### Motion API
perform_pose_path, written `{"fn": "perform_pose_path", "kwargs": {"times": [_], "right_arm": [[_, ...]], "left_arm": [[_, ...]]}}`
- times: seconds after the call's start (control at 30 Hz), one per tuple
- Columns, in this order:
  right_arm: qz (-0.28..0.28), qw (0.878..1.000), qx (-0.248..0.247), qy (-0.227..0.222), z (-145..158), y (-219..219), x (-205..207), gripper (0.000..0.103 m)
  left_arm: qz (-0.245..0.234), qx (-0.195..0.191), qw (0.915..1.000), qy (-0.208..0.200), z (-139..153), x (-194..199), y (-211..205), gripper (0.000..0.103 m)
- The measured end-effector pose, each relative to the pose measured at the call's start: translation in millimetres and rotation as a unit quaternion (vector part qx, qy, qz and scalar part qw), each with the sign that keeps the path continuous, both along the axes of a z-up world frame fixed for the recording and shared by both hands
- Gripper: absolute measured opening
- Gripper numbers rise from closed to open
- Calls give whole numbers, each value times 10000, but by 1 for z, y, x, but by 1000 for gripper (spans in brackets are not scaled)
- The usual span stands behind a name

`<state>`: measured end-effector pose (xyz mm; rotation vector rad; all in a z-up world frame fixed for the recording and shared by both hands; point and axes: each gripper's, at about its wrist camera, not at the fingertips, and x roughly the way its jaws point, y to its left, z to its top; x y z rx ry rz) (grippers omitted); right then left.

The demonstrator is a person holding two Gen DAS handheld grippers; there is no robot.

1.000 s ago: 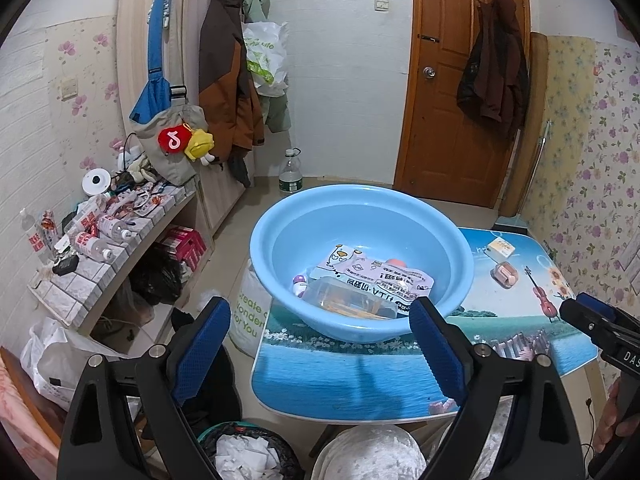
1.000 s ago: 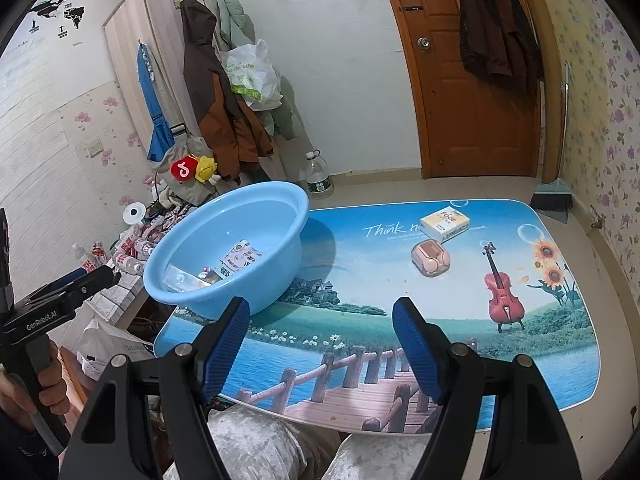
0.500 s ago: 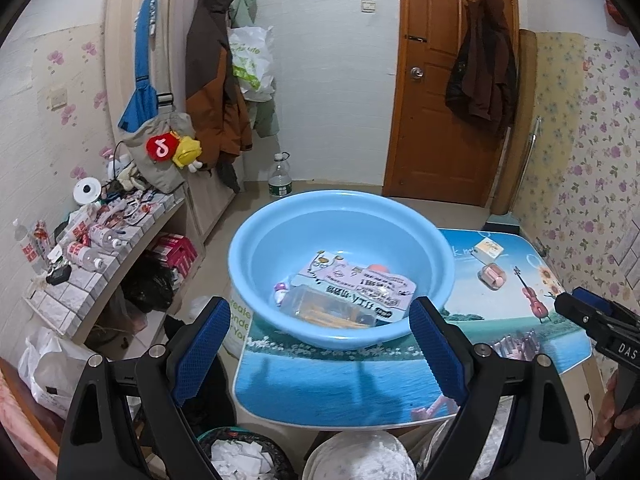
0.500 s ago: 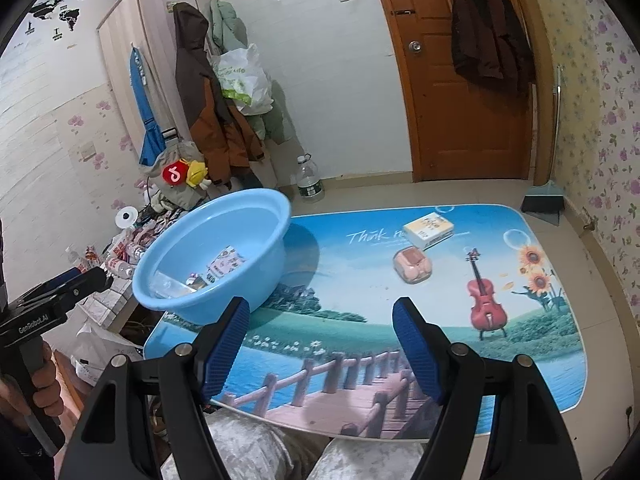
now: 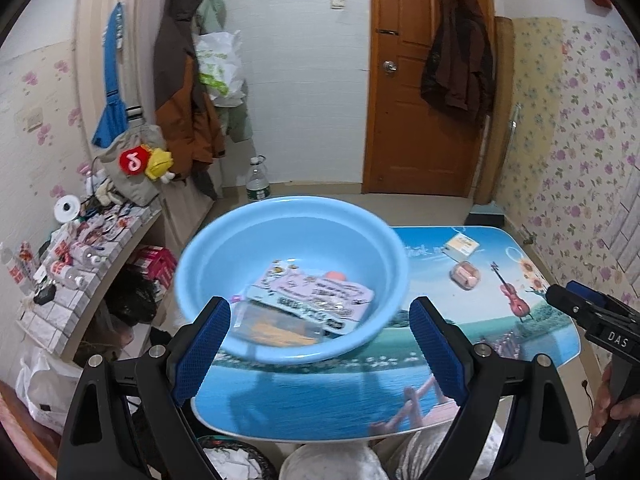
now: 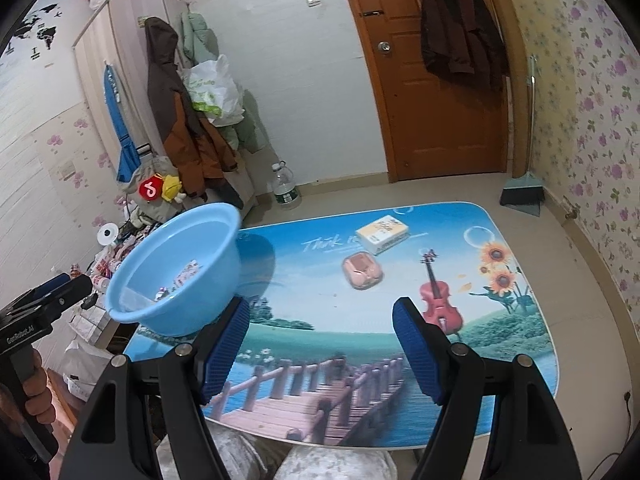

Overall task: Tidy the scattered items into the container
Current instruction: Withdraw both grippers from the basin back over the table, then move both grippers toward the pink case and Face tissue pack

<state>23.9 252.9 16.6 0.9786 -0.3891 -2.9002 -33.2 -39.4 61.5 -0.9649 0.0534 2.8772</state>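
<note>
A light blue basin (image 5: 292, 240) (image 6: 180, 264) stands on the left end of the picture-printed table (image 5: 500, 340) (image 6: 320, 280); it holds a printed packet (image 5: 312, 292), a clear box and small bits. On the table's far side lie a yellow-white box (image 6: 383, 232) (image 5: 462, 245) and a pink case (image 6: 362, 270) (image 5: 464, 274). My left gripper (image 5: 320, 348) hangs open in front of the basin's near rim, nothing between its blue pads. My right gripper (image 6: 322, 356) is open over the table's near part, short of the pink case.
A cluttered tiled shelf (image 5: 80, 248) stands left of the table, coats hang on a wardrobe (image 5: 180, 80), a water bottle (image 5: 258, 182) sits on the floor. A brown door (image 5: 420, 80) is behind; a dustpan (image 6: 522, 194) leans at the right wall. My knees (image 6: 280, 460) sit under the near edge.
Both views have slid rightwards across the scene: basin and table sit further left in each picture. Both grippers stay open and empty. Nothing on the table has moved.
</note>
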Motion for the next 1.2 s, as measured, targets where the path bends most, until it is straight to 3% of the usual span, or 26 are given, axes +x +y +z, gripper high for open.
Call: {"fn": "perform_pose_path", "kwargs": {"times": [0.63,1.2], "right_arm": [[-620,9978,183,-127,-11,80,-14,76],[1,9966,718,-412,-36,91,-106,76]], "left_arm": [[-1136,-68,9931,-290,-28,-26,120,91],[-1469,-160,9862,-743,-72,-73,174,91]]}}
